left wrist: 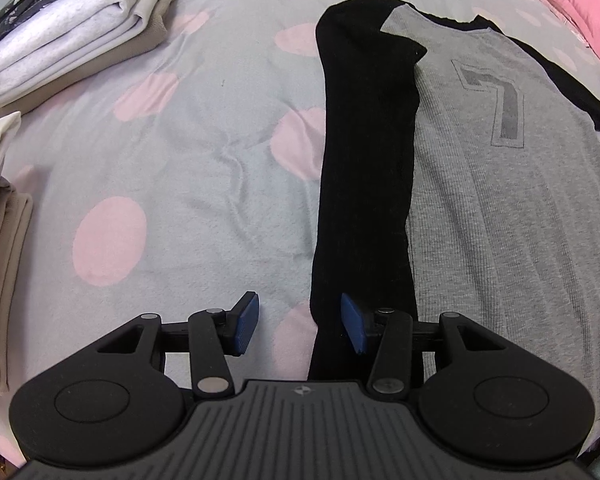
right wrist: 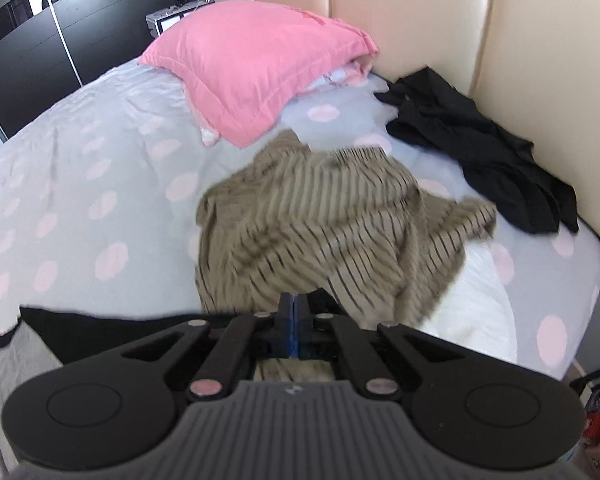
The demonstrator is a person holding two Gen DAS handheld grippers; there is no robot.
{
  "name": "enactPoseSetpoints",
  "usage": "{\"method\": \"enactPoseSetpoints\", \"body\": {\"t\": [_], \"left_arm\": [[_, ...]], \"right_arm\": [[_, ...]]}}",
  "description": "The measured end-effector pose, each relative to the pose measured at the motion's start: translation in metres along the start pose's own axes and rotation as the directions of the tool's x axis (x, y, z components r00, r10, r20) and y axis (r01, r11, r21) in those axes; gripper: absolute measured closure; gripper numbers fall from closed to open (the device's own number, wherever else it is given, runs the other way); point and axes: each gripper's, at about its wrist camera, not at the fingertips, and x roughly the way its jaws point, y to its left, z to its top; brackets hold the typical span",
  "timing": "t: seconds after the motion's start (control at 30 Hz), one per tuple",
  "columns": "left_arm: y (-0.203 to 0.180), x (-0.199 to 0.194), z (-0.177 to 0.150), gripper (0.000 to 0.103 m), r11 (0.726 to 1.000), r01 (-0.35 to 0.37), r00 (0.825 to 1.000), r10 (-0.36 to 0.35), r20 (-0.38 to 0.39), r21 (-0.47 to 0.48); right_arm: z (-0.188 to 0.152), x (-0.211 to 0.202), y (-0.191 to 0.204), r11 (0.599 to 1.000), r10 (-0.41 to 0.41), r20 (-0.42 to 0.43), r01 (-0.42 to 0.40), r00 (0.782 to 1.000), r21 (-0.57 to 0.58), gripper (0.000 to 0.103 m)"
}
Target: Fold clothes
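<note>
We see our left gripper [left wrist: 300,322] half open over the black sleeve [left wrist: 364,184] of the grey shirt [left wrist: 500,208] on the bed [left wrist: 188,168] — our right gripper [right wrist: 295,320] is closed on the striped beige garment [right wrist: 320,224], lifted near the pink pillow [right wrist: 252,64].

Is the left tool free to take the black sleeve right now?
Probably yes: the left tool is open and empty, the black sleeve lies flat and uncovered just ahead, its lower end already beside one pad.
</note>
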Motion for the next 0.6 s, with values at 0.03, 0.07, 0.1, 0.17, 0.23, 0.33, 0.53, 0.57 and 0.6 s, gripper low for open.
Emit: {"method": "enactPoseSetpoints", "body": {"t": [0.03, 0.07, 0.1, 0.17, 0.23, 0.33, 0.53, 0.57, 0.6], "left_arm": [[0.001, -0.001, 0.0, 0.06, 1.0, 0.0, 1.0, 0.0, 0.004, -0.003], [0.002, -0.003, -0.001, 0.06, 1.0, 0.003, 1.0, -0.003, 0.008, -0.009], [0.002, -0.004, -0.001, 0.06, 1.0, 0.009, 1.0, -0.009, 0.012, -0.016], [0.004, -0.007, -0.002, 0.06, 0.999, 0.028, 0.999, -0.027, 0.02, -0.029], [0.004, -0.01, -0.003, 0.06, 0.998, 0.046, 0.999, -0.045, 0.026, -0.039], [0.005, -0.013, -0.007, 0.059, 0.996, 0.074, 0.997, -0.073, 0.033, -0.051], [0.007, -0.013, -0.018, 0.055, 0.987, 0.124, 0.992, -0.123, 0.017, -0.103], [0.007, -0.012, -0.02, 0.055, 0.986, 0.13, 0.992, -0.13, 0.009, -0.107], [0.007, -0.01, -0.022, 0.055, 0.985, 0.135, 0.991, -0.136, 0.002, -0.112]], "right_arm": [[-0.009, 0.002, -0.006, 1.0, -0.003, -0.017, 0.003, 1.0, 0.003, 0.103], [-0.018, 0.004, -0.011, 1.0, -0.008, -0.035, 0.008, 0.999, 0.009, 0.103], [-0.026, 0.007, -0.016, 1.0, -0.015, -0.049, 0.016, 0.999, 0.02, 0.103], [-0.041, 0.014, -0.026, 0.998, -0.013, -0.078, 0.017, 0.997, 0.053, 0.103], [-0.053, 0.02, -0.035, 0.996, 0.0, -0.094, 0.009, 0.996, 0.092, 0.102], [-0.07, 0.021, -0.037, 0.992, 0.02, -0.085, -0.009, 0.996, 0.126, 0.098], [-0.1, 0.017, -0.016, 0.994, 0.062, -0.09, -0.054, 0.994, 0.094, 0.098], [-0.101, 0.014, -0.009, 0.996, 0.056, -0.081, -0.051, 0.995, 0.067, 0.095], [-0.103, 0.01, -0.003, 0.998, 0.055, -0.073, -0.052, 0.996, 0.042, 0.088]]}}
